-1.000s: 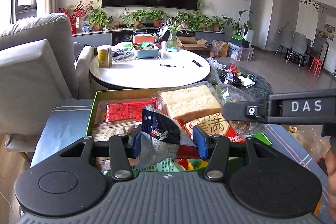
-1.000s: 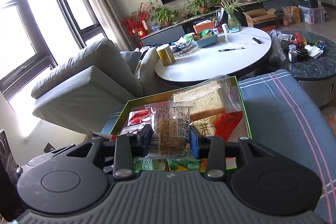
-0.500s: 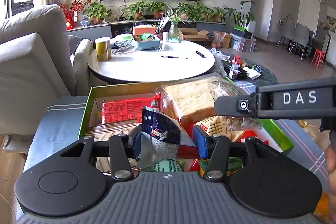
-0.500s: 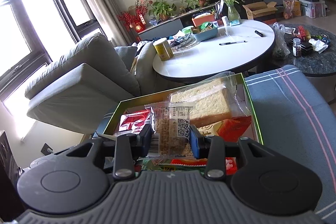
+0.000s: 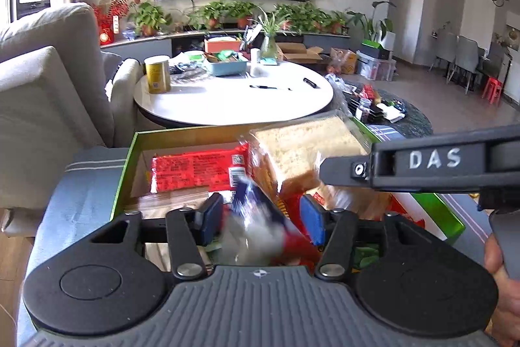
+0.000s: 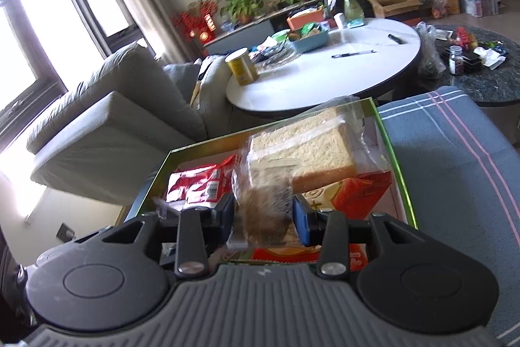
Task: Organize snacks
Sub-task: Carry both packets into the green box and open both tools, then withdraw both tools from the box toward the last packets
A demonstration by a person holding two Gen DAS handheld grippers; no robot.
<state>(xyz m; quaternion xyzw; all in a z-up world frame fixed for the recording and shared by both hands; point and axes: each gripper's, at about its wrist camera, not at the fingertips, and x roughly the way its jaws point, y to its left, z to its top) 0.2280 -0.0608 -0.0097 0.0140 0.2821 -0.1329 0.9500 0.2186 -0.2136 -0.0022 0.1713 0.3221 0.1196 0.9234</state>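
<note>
A green-rimmed box (image 5: 125, 165) on a blue cloth holds a red snack pack (image 5: 195, 171), bagged sliced bread (image 5: 305, 148) and an orange-red pack (image 6: 357, 187). My left gripper (image 5: 261, 217) is shut on a blue, white and red snack packet (image 5: 256, 226), blurred, over the box's near side. My right gripper (image 6: 264, 215) is shut on a clear-wrapped brown snack bar (image 6: 266, 210), also blurred, over the box (image 6: 395, 158). The right gripper's arm marked DAS (image 5: 432, 160) crosses the left wrist view above the bread.
A white round table (image 5: 234, 100) with a yellow can (image 5: 157, 75), pens and a blue tray stands behind the box. A grey sofa (image 5: 42, 93) is at left. A dark low table (image 6: 481, 77) with small items is at right.
Both grippers have moved forward and lower over the box with their snacks still held. The held packets now show motion blur. More of the red pack shows.
</note>
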